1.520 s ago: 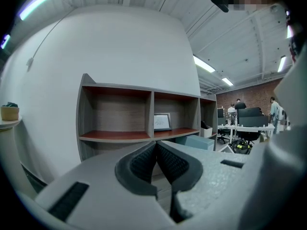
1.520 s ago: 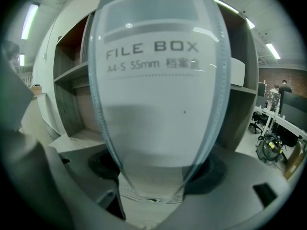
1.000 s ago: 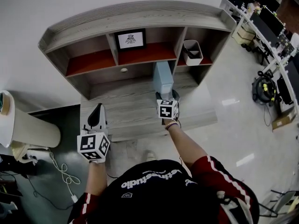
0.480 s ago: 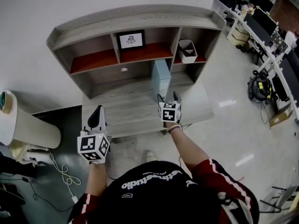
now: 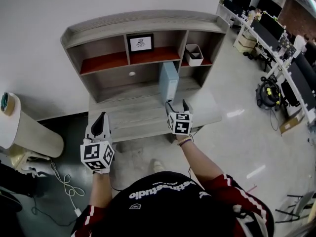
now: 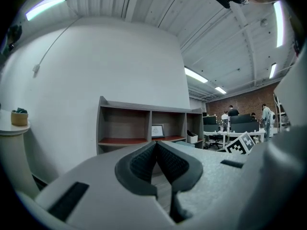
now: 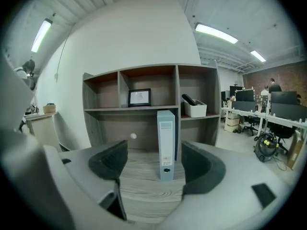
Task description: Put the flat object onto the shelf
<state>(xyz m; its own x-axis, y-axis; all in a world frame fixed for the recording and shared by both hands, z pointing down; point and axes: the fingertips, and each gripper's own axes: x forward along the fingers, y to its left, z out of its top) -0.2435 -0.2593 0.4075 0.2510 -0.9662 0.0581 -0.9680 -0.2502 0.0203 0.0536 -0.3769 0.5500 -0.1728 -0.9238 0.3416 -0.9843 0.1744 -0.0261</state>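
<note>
A pale blue binder (image 5: 169,82) (image 7: 166,145) stands upright on the wooden desk surface (image 5: 133,110) of the shelf unit (image 5: 143,23), under the middle compartment. My right gripper (image 5: 177,104) (image 7: 156,164) is open and empty, a little in front of the binder and apart from it. My left gripper (image 5: 100,124) (image 6: 157,159) hangs at the desk's front left edge, jaws pressed together with nothing between them.
A framed picture (image 5: 140,43) stands on the middle red shelf, a white bin (image 5: 193,54) on the right one. A white round table (image 5: 19,130) stands at left. Office desks with monitors (image 5: 276,28) are at right. A cable (image 5: 64,179) lies on the floor.
The right gripper has drawn back from the binder, which stays standing on the desk. The view has pulled away from the shelf unit. The left gripper has barely moved.
</note>
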